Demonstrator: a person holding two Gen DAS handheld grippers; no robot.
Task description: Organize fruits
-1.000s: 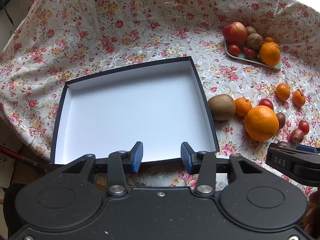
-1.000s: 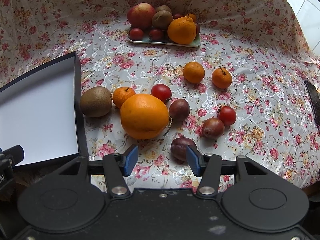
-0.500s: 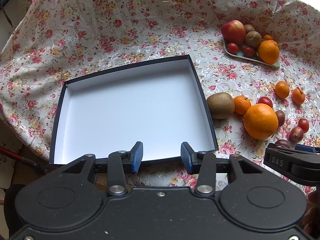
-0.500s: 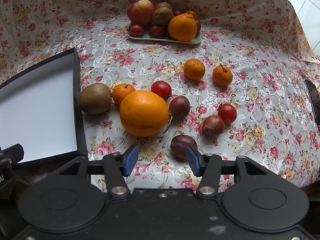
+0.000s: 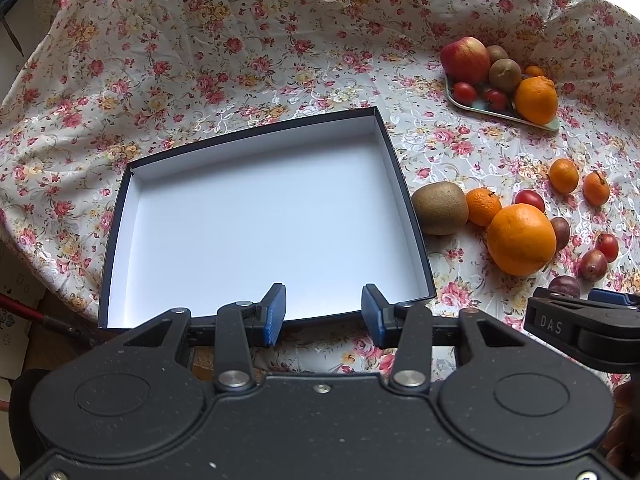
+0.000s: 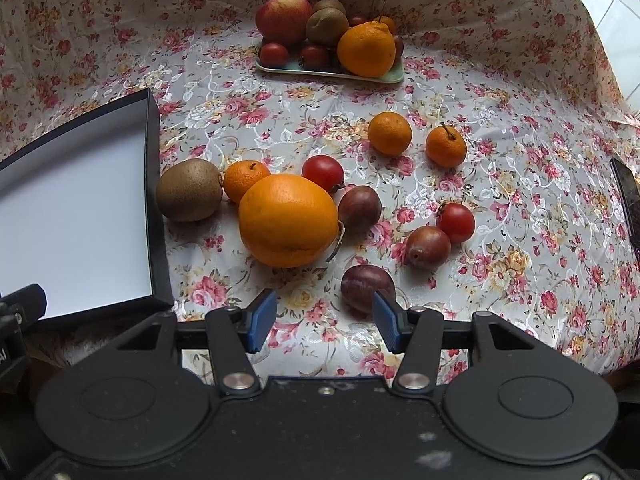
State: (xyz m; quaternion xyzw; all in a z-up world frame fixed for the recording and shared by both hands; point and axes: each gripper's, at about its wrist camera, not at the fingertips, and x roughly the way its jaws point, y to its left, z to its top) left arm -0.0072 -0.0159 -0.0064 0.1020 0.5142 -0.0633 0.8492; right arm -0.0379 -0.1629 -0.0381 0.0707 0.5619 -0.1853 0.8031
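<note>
Right wrist view shows the loose fruit spread on the flowered cloth [image 6: 500, 92] over the tabletop. A big orange [image 6: 288, 220] sits at the middle, with a kiwi [image 6: 189, 190] to its left, just beside the box [image 6: 154, 200], and a mandarin [image 6: 245, 179] touching the orange behind it. A tomato [image 6: 323, 173] and a plum [image 6: 360, 209] lie just right of the orange. Farther right, a second plum [image 6: 427, 246] touches another tomato [image 6: 456, 222]. Two more mandarins [image 6: 389, 133] [image 6: 445, 146] lie farther back, apart from each other. A third plum [image 6: 366, 285] lies nearest, just ahead of the right claw [image 6: 325, 320], partly behind its right finger; the jaws stand wide and hold nothing.

At the far side, a pale tray [image 6: 332, 72] carries an apple [image 6: 282, 17], kiwis, small tomatoes and another orange [image 6: 366, 49].

From the left wrist, the left claw [image 5: 323, 311] hangs over the near edge of the box [image 5: 404, 188], jaws wide with nothing between them. White inside and dark outside, the box lies left of the fruit. At the right edge, the right claw [image 5: 580, 320] shows as a black part near the closest plum [image 5: 564, 285].
</note>
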